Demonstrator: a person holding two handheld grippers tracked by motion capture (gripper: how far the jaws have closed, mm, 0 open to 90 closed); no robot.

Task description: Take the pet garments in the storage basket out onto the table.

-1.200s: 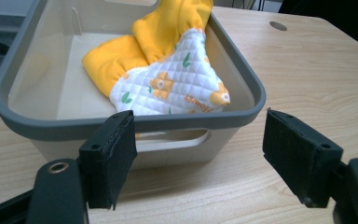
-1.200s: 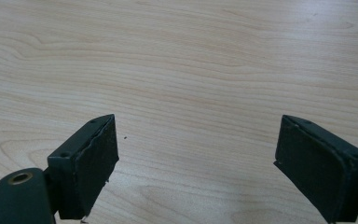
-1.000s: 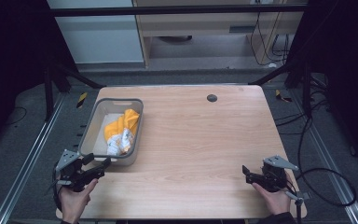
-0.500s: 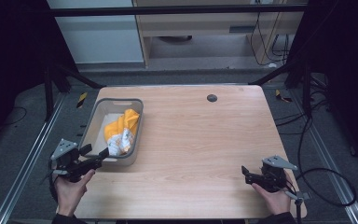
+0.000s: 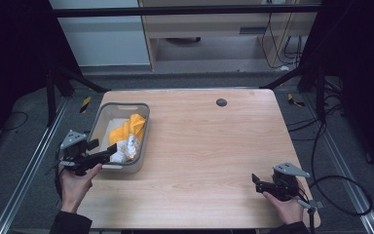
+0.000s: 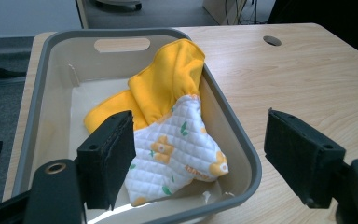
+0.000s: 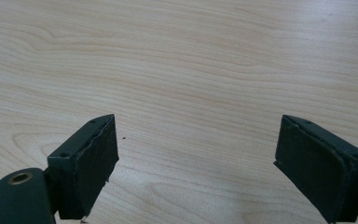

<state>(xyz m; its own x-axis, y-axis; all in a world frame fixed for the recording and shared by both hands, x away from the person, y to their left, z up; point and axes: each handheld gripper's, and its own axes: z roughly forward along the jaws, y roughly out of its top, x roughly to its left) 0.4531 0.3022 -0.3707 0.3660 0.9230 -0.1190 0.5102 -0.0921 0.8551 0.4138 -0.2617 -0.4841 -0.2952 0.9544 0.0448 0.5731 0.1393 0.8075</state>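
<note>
Round dark grommet hole (image 5: 221, 102) near the far edge of the wooden table (image 5: 214, 161), cables (image 5: 341, 195) on the floor.

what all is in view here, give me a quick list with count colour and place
bin: 1, grey with pale inside, on the table's left part
quilted cloth: 1, yellow with a white flower-print side, lying in the bin against its right wall
table: 1, light wood, centre of the high view
cable hole: 1, dark, round, near the table's far edge
cabinet: 1, pale wood, on the floor beyond the table
left gripper: 1, black, jaws open, at the bin's near end, pointed at the cloth
right gripper: 1, black, jaws open, over bare wood at the table's near right corner
hands: 2, one holding each gripper, at the near edge
</note>
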